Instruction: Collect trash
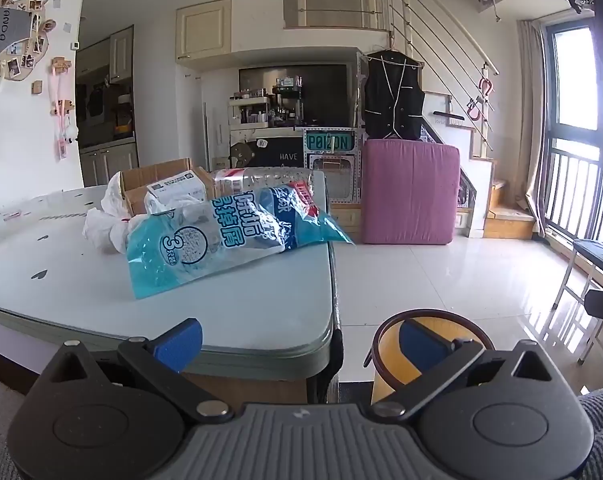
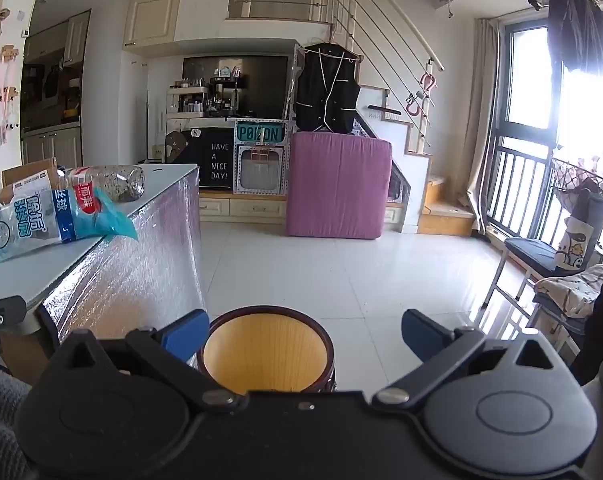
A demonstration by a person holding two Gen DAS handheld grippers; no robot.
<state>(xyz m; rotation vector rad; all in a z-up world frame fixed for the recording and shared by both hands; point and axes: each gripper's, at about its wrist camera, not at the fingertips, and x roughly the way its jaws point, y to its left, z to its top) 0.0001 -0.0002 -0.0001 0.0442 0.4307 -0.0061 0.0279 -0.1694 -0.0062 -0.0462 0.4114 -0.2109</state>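
From my left gripper (image 1: 301, 340) I see the table (image 1: 241, 300) ahead and to the left, with the plastic bag (image 1: 221, 236) lying near its right edge, the crumpled wrap (image 1: 105, 228) just left of it, and the cardboard box (image 1: 161, 180) and bottle (image 1: 261, 180) behind it. The bin (image 1: 385, 368) stands on the floor (image 1: 441, 272) just right of the table's near corner. From my right gripper (image 2: 301, 336) the bin (image 2: 265, 352) sits directly below and between the spread fingers, the table (image 2: 81, 256) to the left, a cushion (image 2: 337, 184) upright against the far cabinets, and a chair (image 2: 537, 256) by the window on the right.
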